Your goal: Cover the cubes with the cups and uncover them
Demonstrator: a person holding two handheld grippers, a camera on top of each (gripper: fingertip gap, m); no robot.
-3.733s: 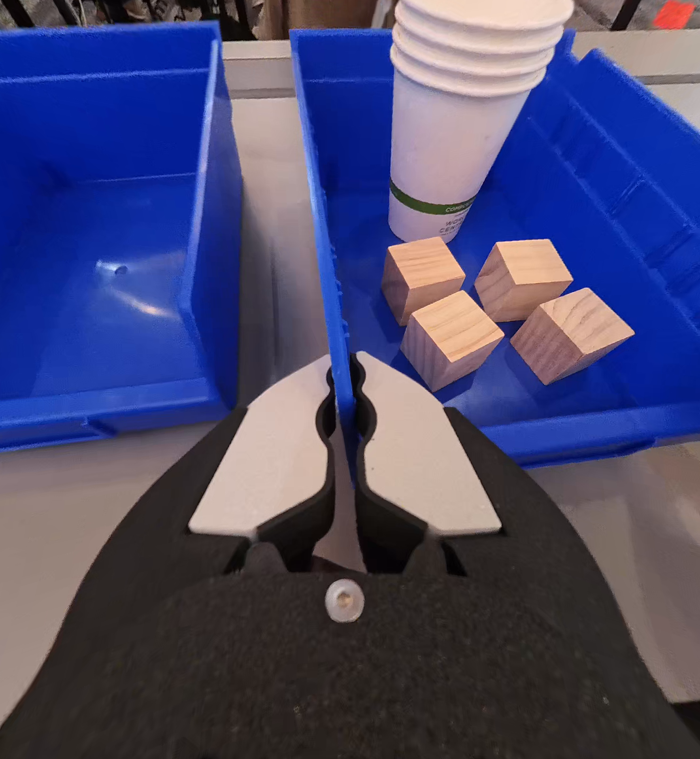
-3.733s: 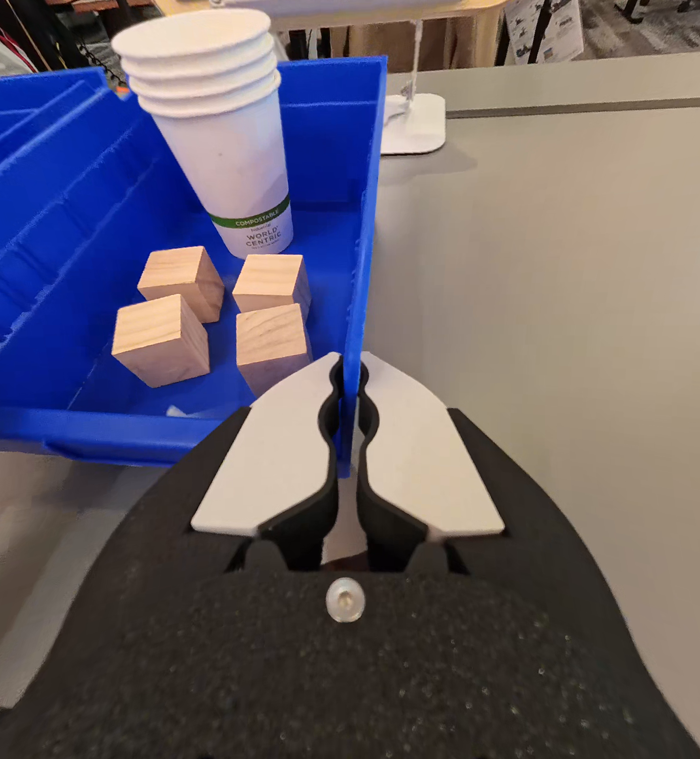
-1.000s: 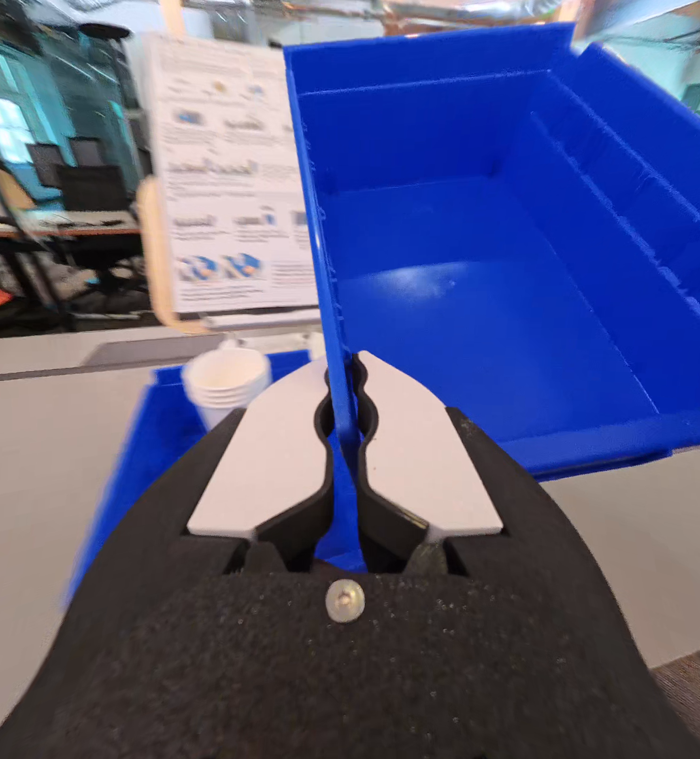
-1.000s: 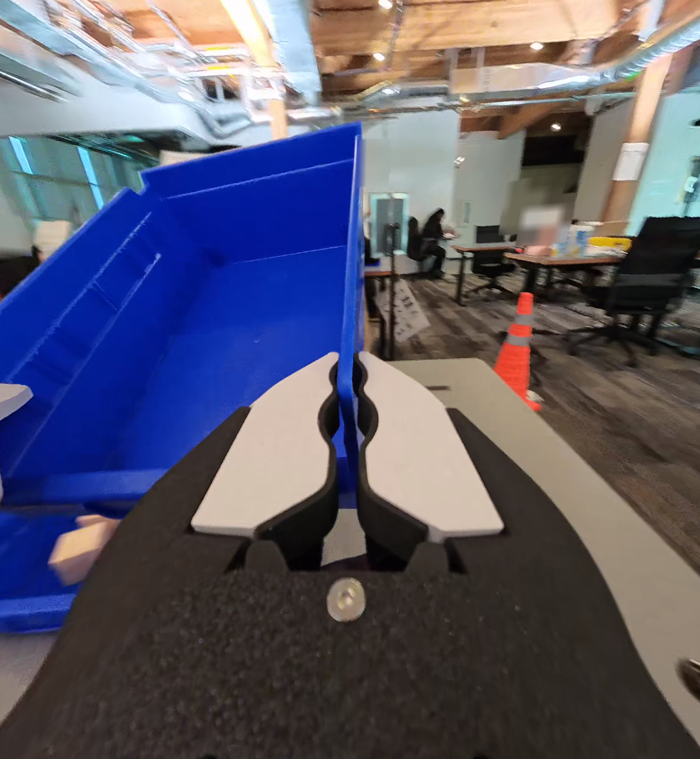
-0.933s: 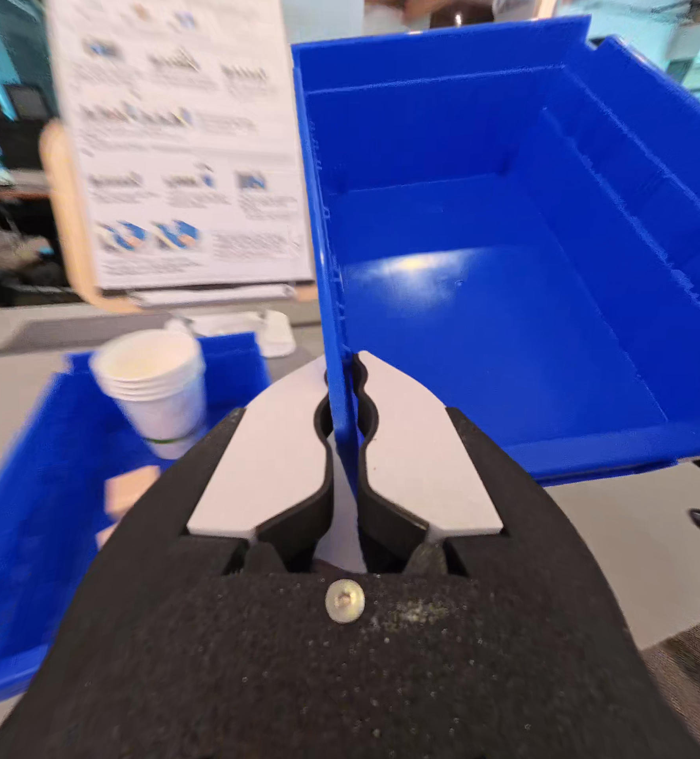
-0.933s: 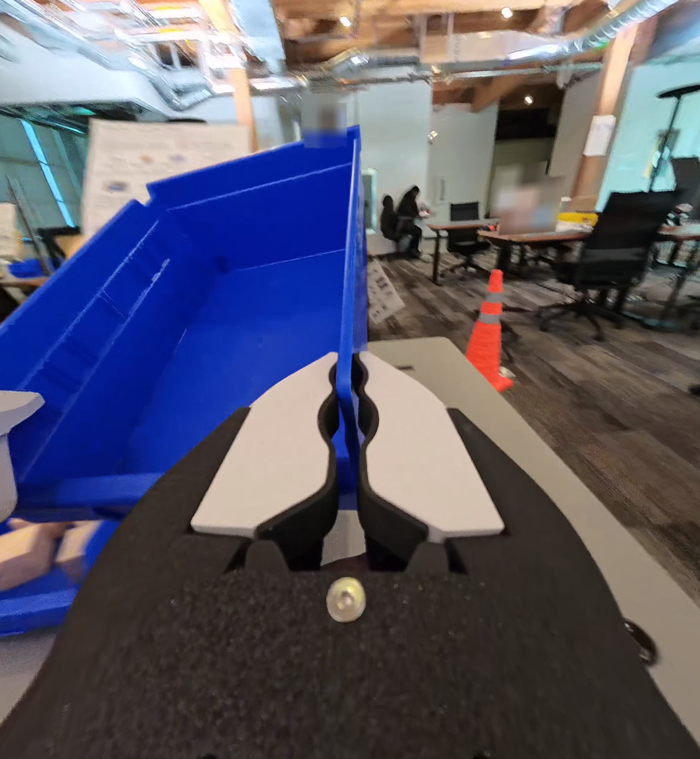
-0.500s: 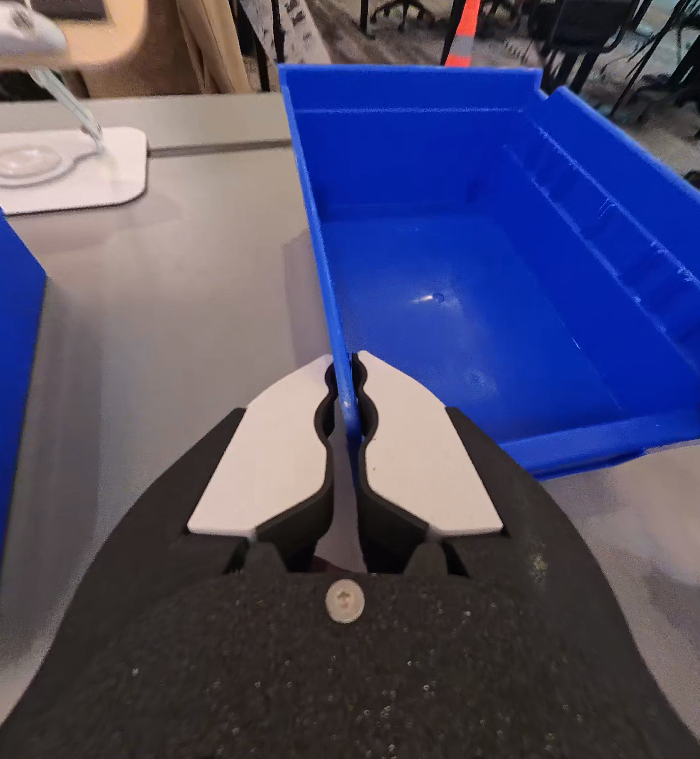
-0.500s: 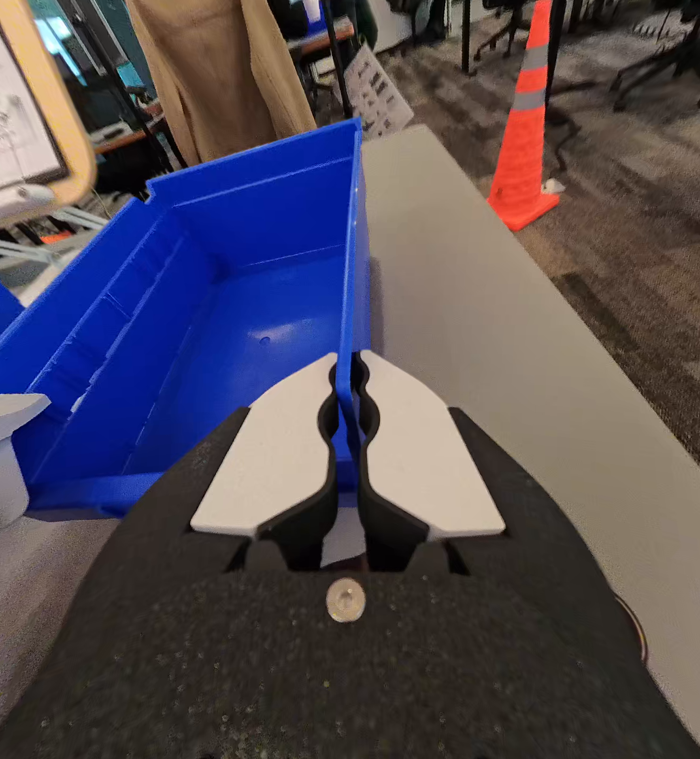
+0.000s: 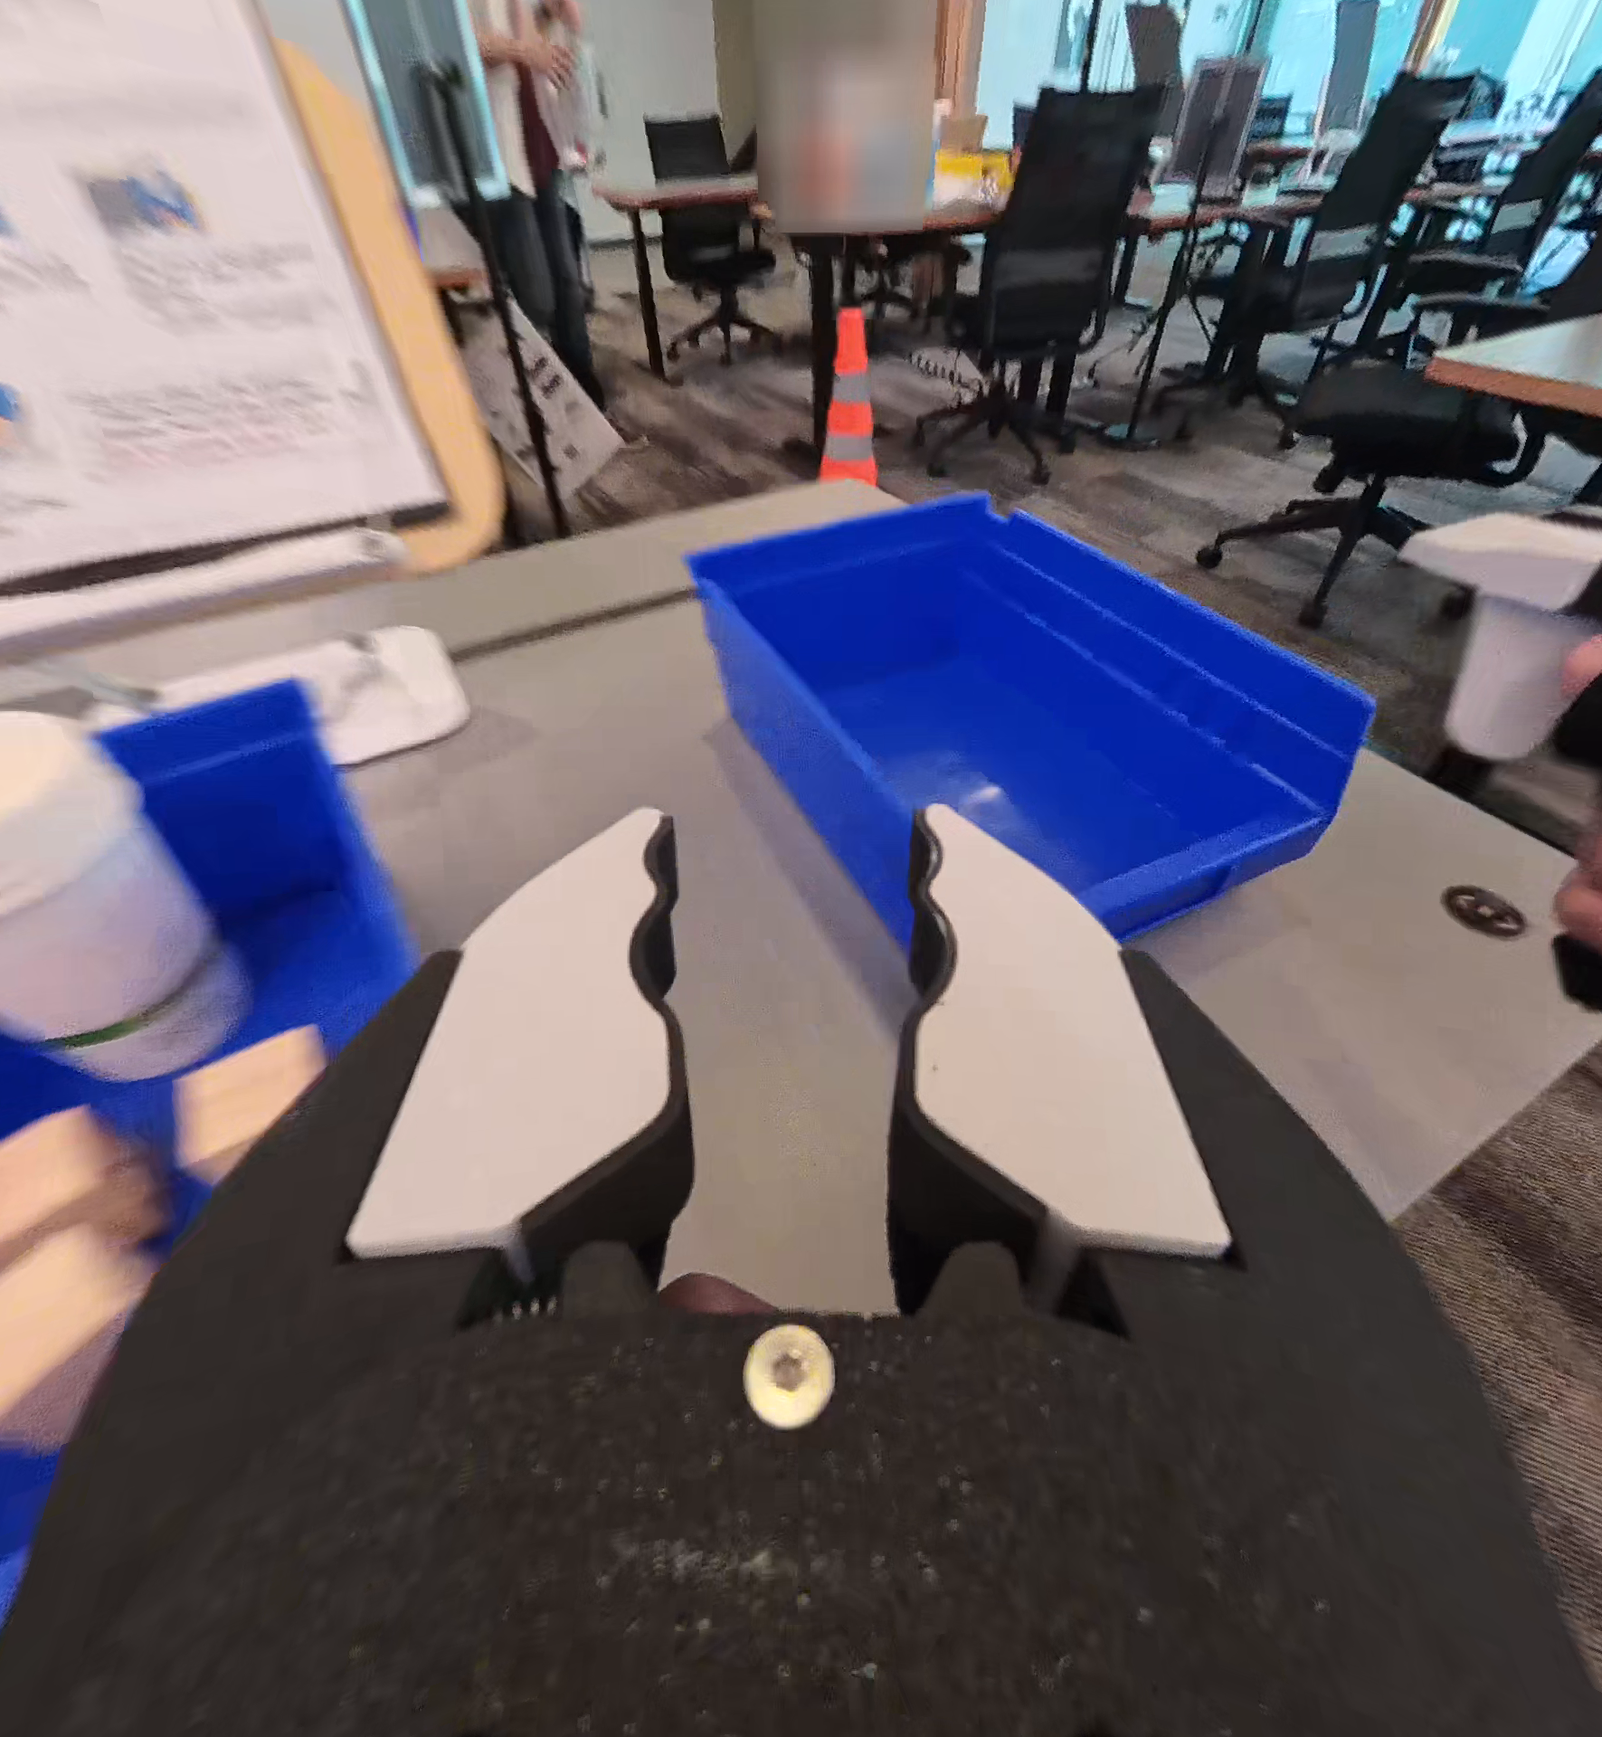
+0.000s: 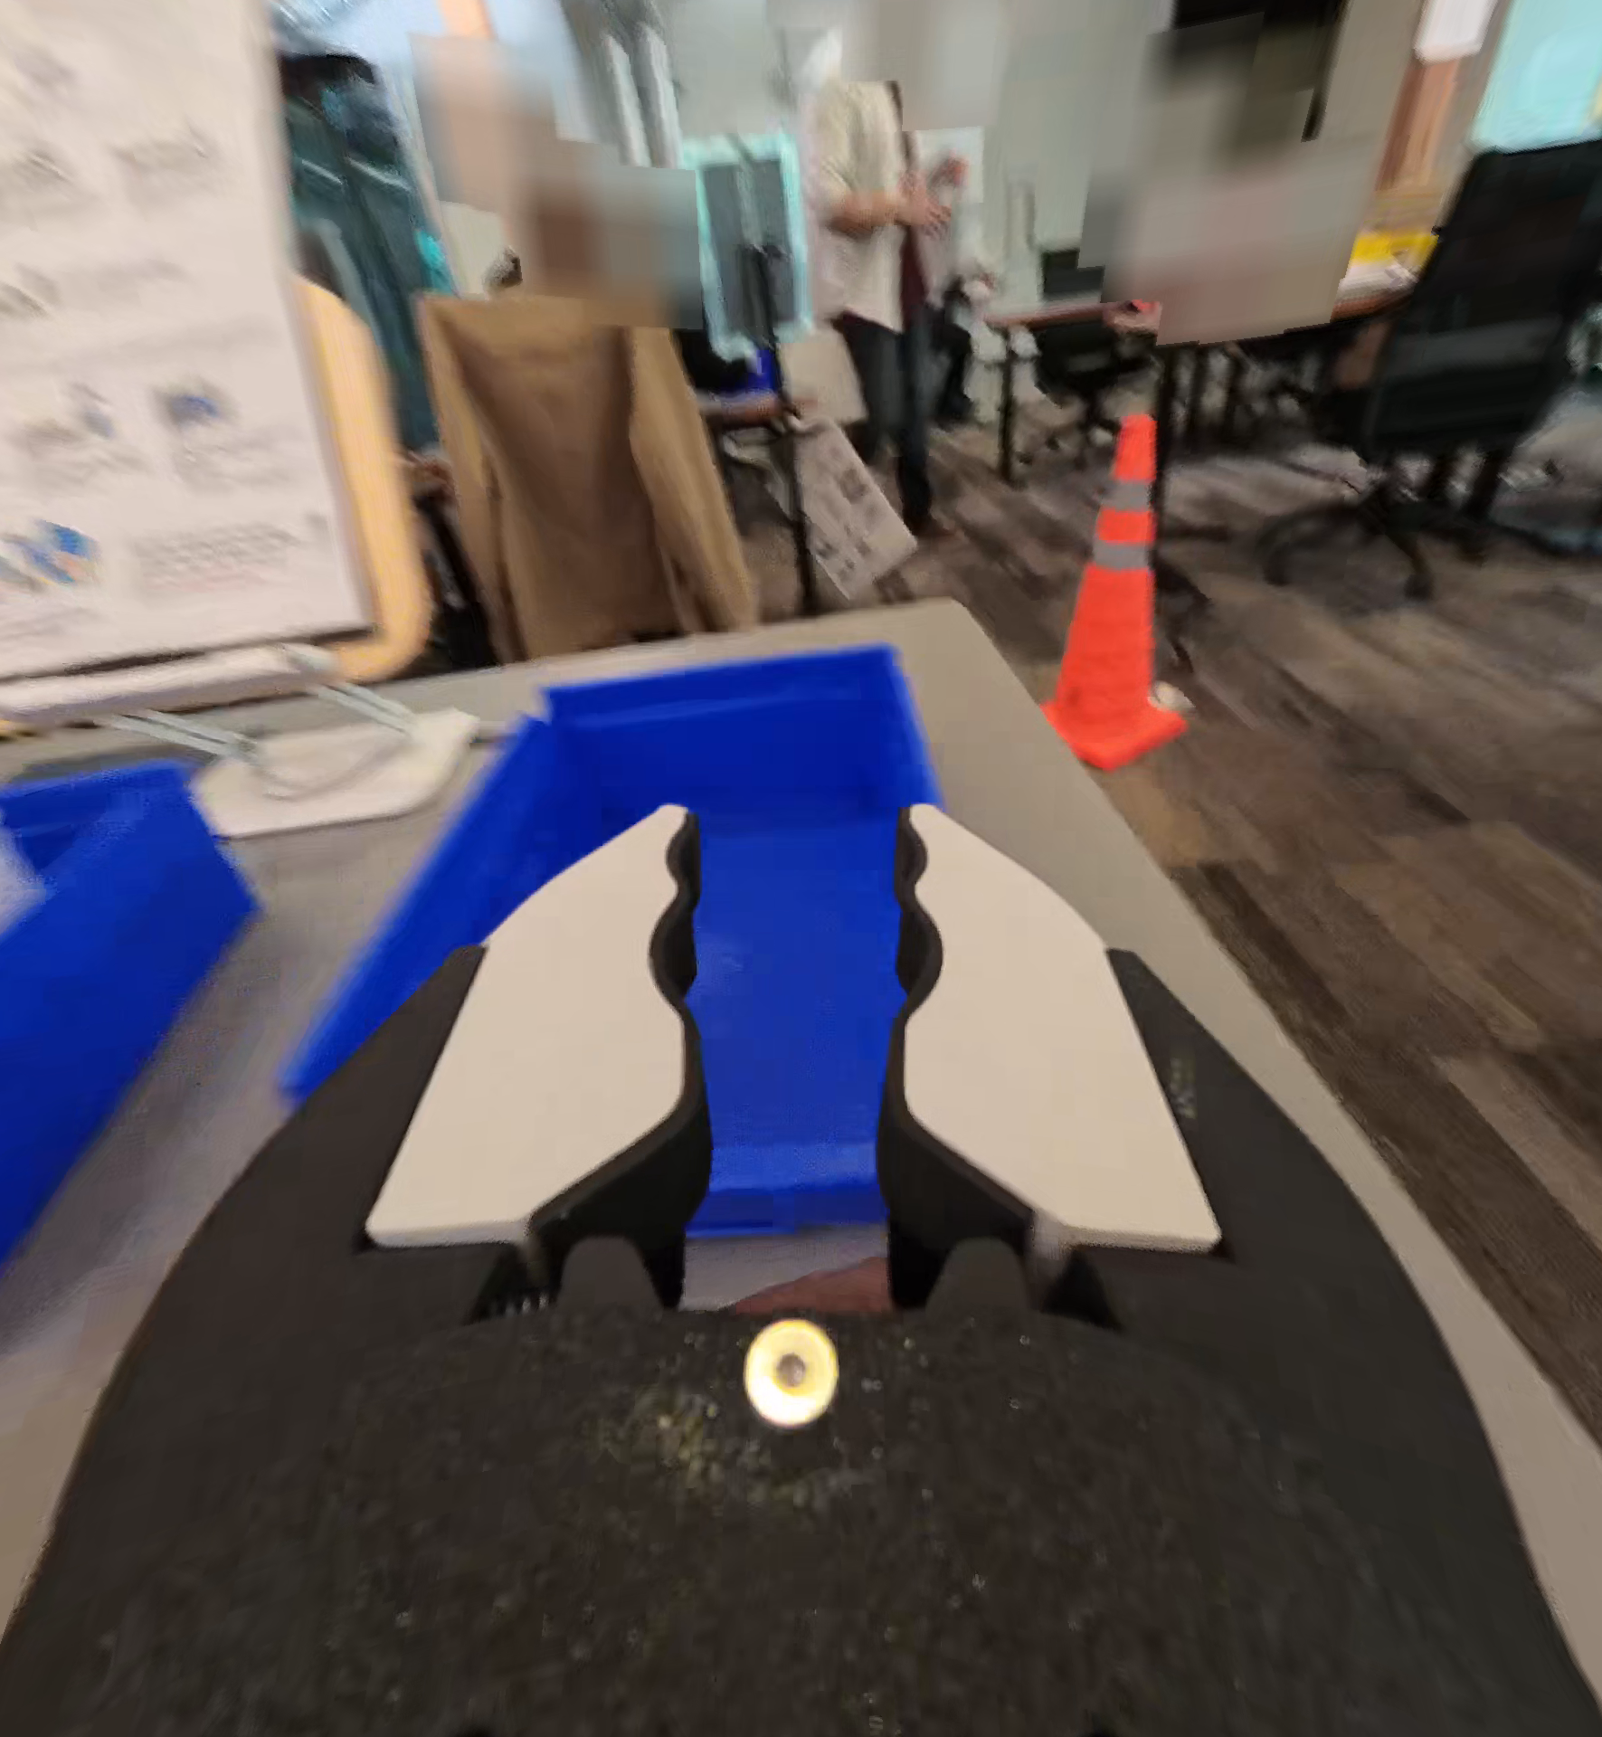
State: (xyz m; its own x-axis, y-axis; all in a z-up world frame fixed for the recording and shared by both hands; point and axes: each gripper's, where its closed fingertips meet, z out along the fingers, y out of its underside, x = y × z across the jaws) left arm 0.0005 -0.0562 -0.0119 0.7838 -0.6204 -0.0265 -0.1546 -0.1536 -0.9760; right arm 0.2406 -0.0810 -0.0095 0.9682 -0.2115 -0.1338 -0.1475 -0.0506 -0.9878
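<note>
My left gripper [image 9: 787,827] is open and empty above the grey table [image 9: 778,1034]. At its left a stack of white paper cups [image 9: 45,902] and blurred wooden cubes [image 9: 36,1194] sit in a blue bin [image 9: 242,818]. An empty blue bin [image 9: 1041,752] rests on the table ahead to the right. My right gripper [image 10: 792,827] is open and empty, pulled back above the empty blue bin [image 10: 778,987]. The other bin's wall [image 10: 73,968] shows at its left. The right gripper's body [image 9: 1530,649], held by a hand, shows at the right edge of the left wrist view.
A poster board on a white stand [image 9: 374,686] stands behind the bins. The table's right edge [image 10: 1248,1015] drops to a carpeted floor with an orange cone [image 10: 1116,602], office chairs and people farther off. A round grommet [image 9: 1483,910] sits in the table near the empty bin.
Both grippers let go of the empty bin's side walls and opened. The bin now rests on the table to the right of the bin with cups, and both grippers have drawn back from it.
</note>
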